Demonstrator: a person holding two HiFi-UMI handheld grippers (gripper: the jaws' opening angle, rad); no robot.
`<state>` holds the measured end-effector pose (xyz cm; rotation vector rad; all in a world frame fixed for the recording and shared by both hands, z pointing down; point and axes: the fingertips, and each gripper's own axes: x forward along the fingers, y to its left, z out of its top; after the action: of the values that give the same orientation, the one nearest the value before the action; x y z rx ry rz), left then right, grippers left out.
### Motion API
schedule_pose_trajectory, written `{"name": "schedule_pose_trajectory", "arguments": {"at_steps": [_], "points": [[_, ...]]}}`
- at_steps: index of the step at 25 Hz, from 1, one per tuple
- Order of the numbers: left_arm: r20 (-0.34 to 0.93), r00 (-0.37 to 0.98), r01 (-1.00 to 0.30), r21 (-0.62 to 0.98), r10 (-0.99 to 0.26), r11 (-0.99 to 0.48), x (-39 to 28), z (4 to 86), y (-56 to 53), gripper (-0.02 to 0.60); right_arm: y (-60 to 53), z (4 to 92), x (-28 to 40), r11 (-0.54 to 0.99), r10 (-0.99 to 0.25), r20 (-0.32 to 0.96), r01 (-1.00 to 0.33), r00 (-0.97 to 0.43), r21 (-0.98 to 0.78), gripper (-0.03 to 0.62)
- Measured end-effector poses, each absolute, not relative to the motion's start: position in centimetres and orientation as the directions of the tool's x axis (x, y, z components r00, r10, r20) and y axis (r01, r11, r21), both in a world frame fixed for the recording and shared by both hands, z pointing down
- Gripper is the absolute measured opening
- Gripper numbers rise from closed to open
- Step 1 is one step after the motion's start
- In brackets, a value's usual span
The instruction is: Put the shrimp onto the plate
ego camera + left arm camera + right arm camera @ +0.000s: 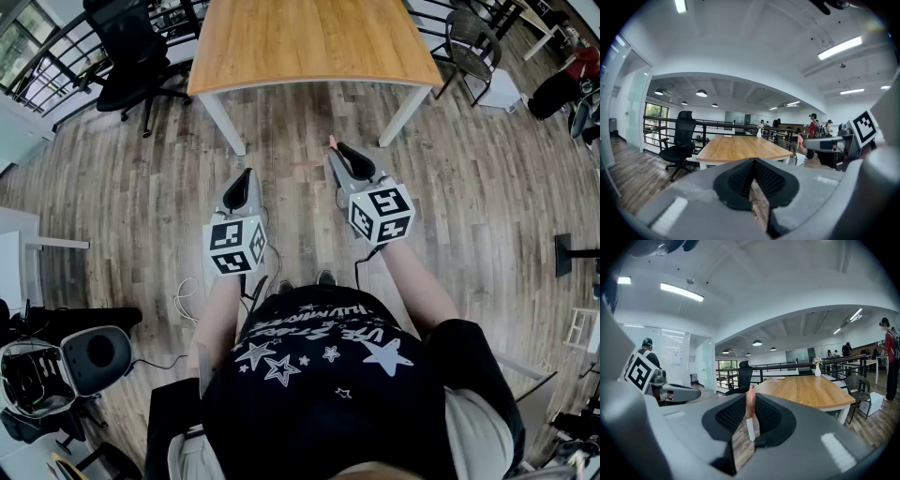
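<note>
A person stands on the plank floor well short of a long wooden table [309,42], a gripper in each hand, with a black office chair [680,140] off the table's left corner. The risk here appears to lie in the carry. The shrimp must cross open floor to the table, and the hold looks slight enough that a jolt or a slackened squeeze could drop it onto the boards. What seems to be the small white plate [727,136] sits toward the far end of the tabletop, near a white vase [817,367]. From this side that would call for a long reach, in which the shrimp might land on bare wood short of the rim. The right gripper [339,152] is pressed nearly together, its ribbed black pads pinching the shrimp on both sides. The left gripper [753,165], held level beside it, has its jaws drawn fully together with nothing between them. The shrimp [750,404], a thin pale-pink piece, stands upright in the right gripper's jaws, its tip poking above the pads.
</note>
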<state>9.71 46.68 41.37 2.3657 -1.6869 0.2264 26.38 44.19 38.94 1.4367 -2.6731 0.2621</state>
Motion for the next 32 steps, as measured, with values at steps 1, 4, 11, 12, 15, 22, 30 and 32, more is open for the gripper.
{"name": "schedule_pose_trajectory", "arguments": {"at_steps": [1, 4, 11, 12, 15, 22, 30, 32], "points": [[0.254, 0.327, -0.945, 0.092, -0.91, -0.314, 9.9, 41.3, 46.8, 0.002, 44.4, 38.9, 26.5, 0.543, -0.817, 0.164, -0.833, -0.553, -0.106, 0.061], [0.252, 0.329, -0.944, 0.081, -0.91, -0.319, 10.4, 41.0, 47.0, 0.002, 44.7, 38.9, 27.0, 0.546, -0.815, 0.164, -0.831, -0.556, -0.106, 0.061], [0.26, 0.333, -0.943, 0.082, -0.906, -0.323, 11.0, 41.2, 47.0, 0.002, 44.8, 39.2, 27.6, 0.549, -0.811, 0.168, -0.828, -0.56, -0.114, 0.061], [0.262, 0.334, -0.943, 0.085, -0.906, -0.323, 11.2, 41.3, 47.0, 0.002, 44.9, 39.3, 27.7, 0.551, -0.809, 0.169, -0.827, -0.562, -0.114, 0.061], [0.266, 0.338, -0.941, 0.09, -0.903, -0.326, 11.9, 41.5, 47.0, 0.002, 44.9, 39.5, 28.2, 0.559, -0.803, 0.17, -0.821, -0.571, -0.115, 0.061], [0.265, 0.319, -0.948, 0.081, -0.91, -0.309, 13.6, 42.2, 47.0, 0.002, 44.8, 40.5, 29.3, 0.59, -0.788, 0.152, -0.802, -0.597, -0.095, 0.063], [0.255, 0.267, -0.964, 0.062, -0.93, -0.259, 13.2, 42.4, 46.6, 0.002, 43.3, 42.2, 30.6, 0.586, -0.778, 0.16, -0.794, -0.607, -0.162, 0.063], [0.249, 0.255, -0.967, 0.059, -0.934, -0.249, 12.5, 42.4, 46.0, 0.002, 42.6, 42.3, 30.5, 0.585, -0.778, 0.16, -0.794, -0.607, -0.165, 0.063]]}}
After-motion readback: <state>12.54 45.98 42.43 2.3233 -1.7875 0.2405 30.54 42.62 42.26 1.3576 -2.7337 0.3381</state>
